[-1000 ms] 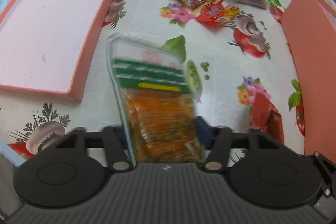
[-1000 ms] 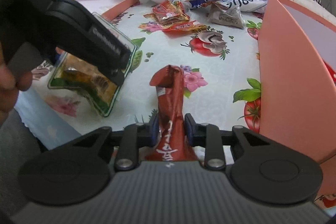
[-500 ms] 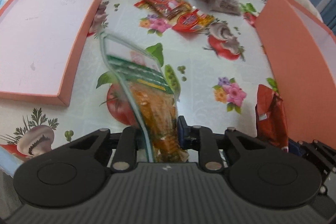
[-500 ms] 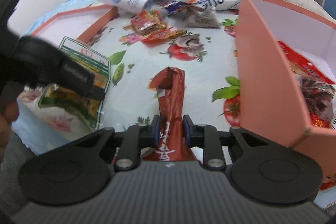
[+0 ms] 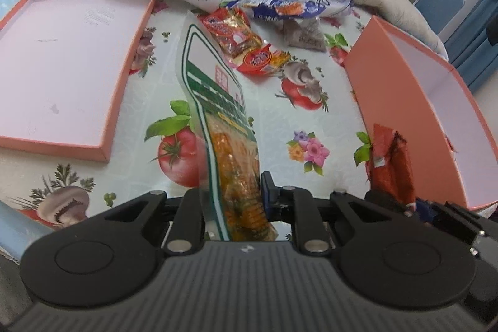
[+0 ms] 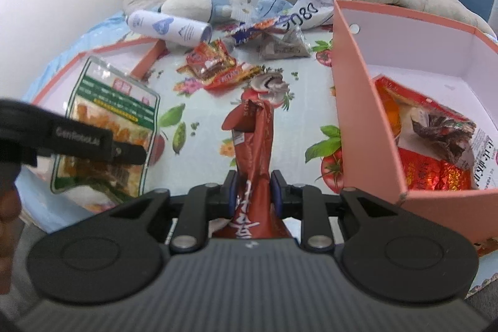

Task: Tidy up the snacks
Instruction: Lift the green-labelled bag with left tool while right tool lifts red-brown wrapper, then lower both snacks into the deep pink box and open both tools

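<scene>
— Orange-filled clear packet (image 5: 236, 157), why is it standing on edge like that?

— Because the left gripper (image 5: 232, 201) pinches its near end, so it hangs clear of the flowered tablecloth (image 5: 270, 120). Its jaws have just been closing on it.

— And the right gripper (image 6: 253, 192)?

— Pressed onto a dark red snack pouch (image 6: 253, 133), held up the same way.

— Where are they bound?

— Probably the open pink box (image 6: 351, 114) on the right, where red packets (image 6: 435, 173) already lie. More loose snacks (image 6: 214, 67) wait at the far side, beside the box lid (image 5: 62, 58) on the left
</scene>
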Tool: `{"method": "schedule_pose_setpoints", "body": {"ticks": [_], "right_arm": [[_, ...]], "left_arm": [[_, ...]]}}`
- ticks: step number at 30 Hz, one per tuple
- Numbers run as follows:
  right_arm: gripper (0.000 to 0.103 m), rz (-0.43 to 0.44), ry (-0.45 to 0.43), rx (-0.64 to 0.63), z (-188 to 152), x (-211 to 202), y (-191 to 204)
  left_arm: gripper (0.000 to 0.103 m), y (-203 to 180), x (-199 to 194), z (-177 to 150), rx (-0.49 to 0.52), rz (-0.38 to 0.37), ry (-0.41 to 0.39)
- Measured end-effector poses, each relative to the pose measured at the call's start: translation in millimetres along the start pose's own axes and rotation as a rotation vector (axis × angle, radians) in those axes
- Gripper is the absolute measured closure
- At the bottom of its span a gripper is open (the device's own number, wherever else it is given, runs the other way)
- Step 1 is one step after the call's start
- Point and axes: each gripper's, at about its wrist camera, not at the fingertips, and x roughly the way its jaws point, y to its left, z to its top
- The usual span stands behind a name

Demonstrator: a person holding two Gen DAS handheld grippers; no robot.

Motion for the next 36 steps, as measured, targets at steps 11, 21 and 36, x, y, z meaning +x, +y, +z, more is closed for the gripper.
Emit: {"method": "schedule_pose_setpoints", "body": {"ticks": [11, 21, 36], "right_arm": [[0.077, 0.03, -0.074, 0.024, 36, -44, 5], [0.077, 0.013, -0.161, 0.025, 63, -80, -7], [0.077, -0.061, -0.298, 0.034, 93, -123, -59]], "left_arm": [[0.083, -16, -55, 15, 0.017, -0.044, -0.092], [0.083, -48, -84, 35, 0.086, -0.064, -0.175], [0.083, -134, -107, 69, 0.169, -0.244, -0.263]]}}
